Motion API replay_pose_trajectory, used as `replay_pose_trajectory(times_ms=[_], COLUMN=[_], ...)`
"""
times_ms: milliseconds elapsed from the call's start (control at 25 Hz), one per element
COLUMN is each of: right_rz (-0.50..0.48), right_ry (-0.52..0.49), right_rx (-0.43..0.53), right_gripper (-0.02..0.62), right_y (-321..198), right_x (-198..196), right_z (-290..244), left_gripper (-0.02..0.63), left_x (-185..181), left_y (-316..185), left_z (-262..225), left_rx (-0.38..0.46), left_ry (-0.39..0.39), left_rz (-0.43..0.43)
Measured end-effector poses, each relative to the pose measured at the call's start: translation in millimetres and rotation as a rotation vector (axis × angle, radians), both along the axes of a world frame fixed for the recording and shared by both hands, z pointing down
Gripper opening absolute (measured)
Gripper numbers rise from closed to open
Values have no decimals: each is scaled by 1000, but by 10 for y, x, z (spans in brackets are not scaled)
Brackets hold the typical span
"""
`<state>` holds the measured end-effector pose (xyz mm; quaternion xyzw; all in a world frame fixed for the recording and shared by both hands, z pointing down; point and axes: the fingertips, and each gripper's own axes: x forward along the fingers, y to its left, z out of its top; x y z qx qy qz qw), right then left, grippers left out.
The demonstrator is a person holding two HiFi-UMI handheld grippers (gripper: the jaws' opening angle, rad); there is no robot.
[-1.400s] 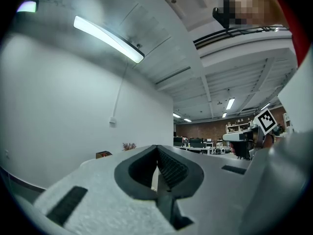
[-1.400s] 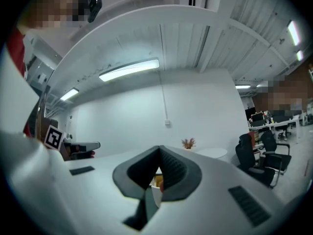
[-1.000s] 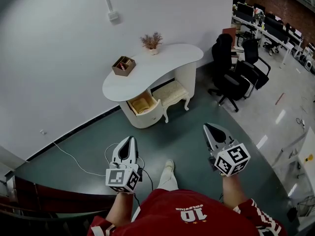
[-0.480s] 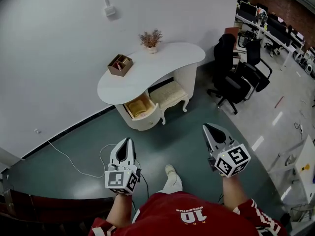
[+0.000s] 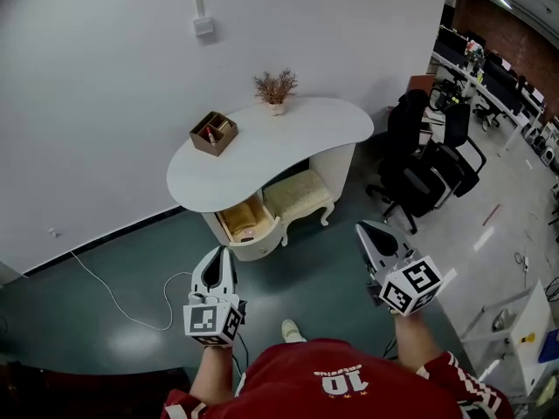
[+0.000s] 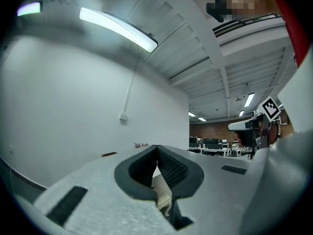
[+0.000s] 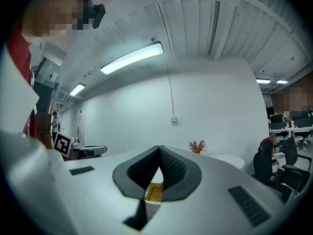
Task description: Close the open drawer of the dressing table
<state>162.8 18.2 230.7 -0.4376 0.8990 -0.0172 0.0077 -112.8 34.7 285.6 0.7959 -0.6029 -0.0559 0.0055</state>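
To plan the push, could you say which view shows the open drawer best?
The head view: the open drawer shows from above, inside included. The right gripper view shows only a sliver of it; the left gripper view, none.

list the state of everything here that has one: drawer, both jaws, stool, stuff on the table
drawer: open, pulled out of the dressing table, yellowish contents showing
left gripper: jaws shut, empty, short of the drawer
right gripper: jaws shut, empty, touching nothing
stool: partly tucked under the dressing table
wooden box: open-topped, upright on the dressing table
dried plant: upright by the wall
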Motion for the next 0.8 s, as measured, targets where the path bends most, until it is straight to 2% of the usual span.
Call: replay_pose_trajectory(times_ms=[240,440,640,800], right_rz=[-61,-90,-170,-246], right_ry=[46,22,-11,-8], right_rx=[21,-1,-25,-5], right_gripper=[5,5,5,5], right_y=[-590,-917,-1217,-1344], right_x=[-252,-239,-212,-152], right_z=[-95,-8,43,-17], left_gripper=[-1,0,-2,93], left_x=[-266,-259,-173,-10], left_y=[-522,-773,-881,-972], left_z=[85,79,23,68], left_rx=[-18,-18,-13,-44], left_ry=[47,28,-5,-27], left_rz=[-50,-83,-145,-160])
